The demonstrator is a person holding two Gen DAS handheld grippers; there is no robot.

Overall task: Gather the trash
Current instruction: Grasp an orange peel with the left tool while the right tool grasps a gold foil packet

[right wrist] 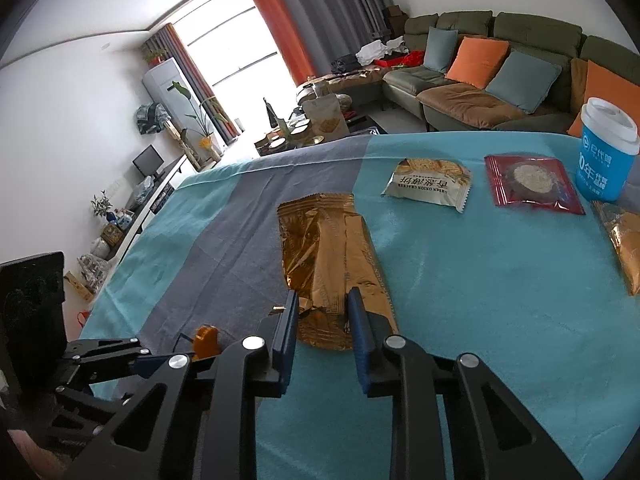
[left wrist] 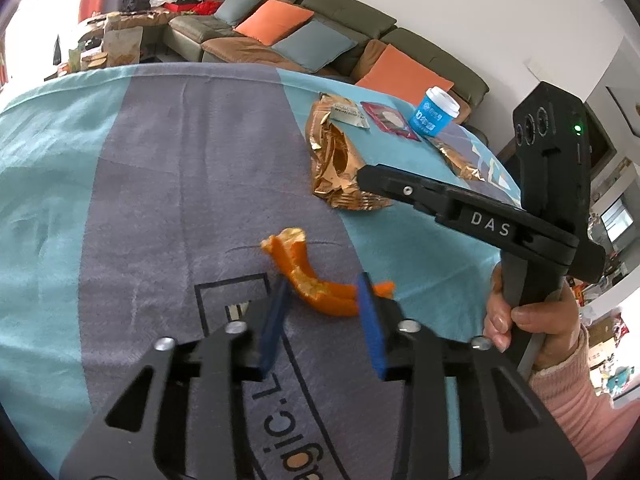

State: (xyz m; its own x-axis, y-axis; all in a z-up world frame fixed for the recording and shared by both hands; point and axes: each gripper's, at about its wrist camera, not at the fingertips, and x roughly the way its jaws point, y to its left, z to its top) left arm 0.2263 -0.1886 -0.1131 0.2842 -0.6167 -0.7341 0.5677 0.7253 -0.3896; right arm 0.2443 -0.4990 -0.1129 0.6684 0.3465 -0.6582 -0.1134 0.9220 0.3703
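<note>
An orange peel [left wrist: 310, 278] lies on the grey stripe of the tablecloth. My left gripper [left wrist: 325, 285] is open, its blue fingers on either side of the peel's near end. A crumpled gold wrapper [right wrist: 330, 264] lies flat on the cloth; it also shows in the left wrist view [left wrist: 340, 160]. My right gripper [right wrist: 322, 300] is open with its fingers around the wrapper's near end. The right gripper also shows in the left wrist view [left wrist: 370, 180], with its tip at the wrapper. The peel shows partly in the right wrist view [right wrist: 205, 340], behind the left gripper.
A white cracker packet [right wrist: 428, 184], a red snack packet [right wrist: 534, 186], a blue paper cup [right wrist: 606, 148] and another gold wrapper [right wrist: 624, 252] lie further back on the teal and grey cloth [right wrist: 480, 300]. A sofa with cushions [right wrist: 500, 72] stands beyond the table.
</note>
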